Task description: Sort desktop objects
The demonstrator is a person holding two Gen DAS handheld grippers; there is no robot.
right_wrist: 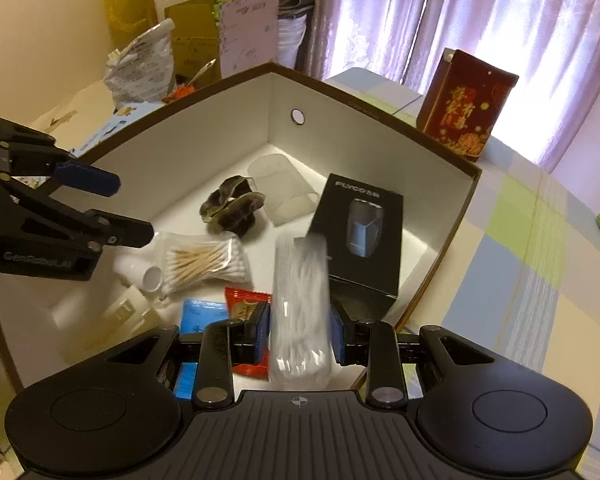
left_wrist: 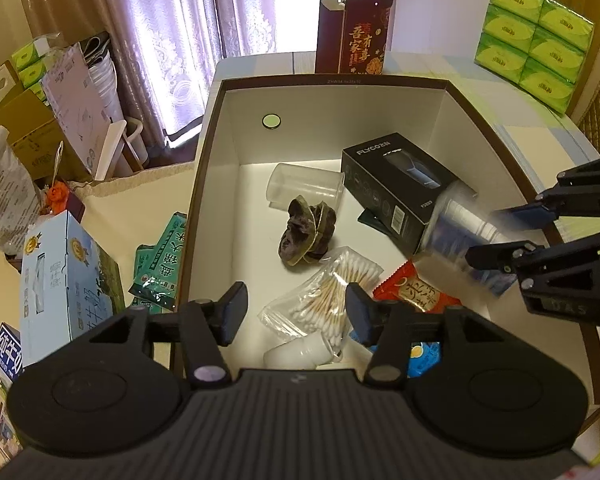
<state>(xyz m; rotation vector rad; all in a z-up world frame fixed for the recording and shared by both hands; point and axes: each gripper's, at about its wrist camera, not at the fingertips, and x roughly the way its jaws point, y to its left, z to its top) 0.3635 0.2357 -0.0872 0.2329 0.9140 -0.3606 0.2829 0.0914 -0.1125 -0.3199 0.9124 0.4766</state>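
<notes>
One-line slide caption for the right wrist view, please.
Right tongs grip a clear plastic container over the cardboard box; open left tongs hover alongside.

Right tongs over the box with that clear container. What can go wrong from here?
1. The right tongs pinch the clear swab container only near one end; it looks motion-blurred and might slip.
2. Released here, it may land on the black shaver box or red packet.
3. The open left tongs hover close by, so they could collide.
</notes>
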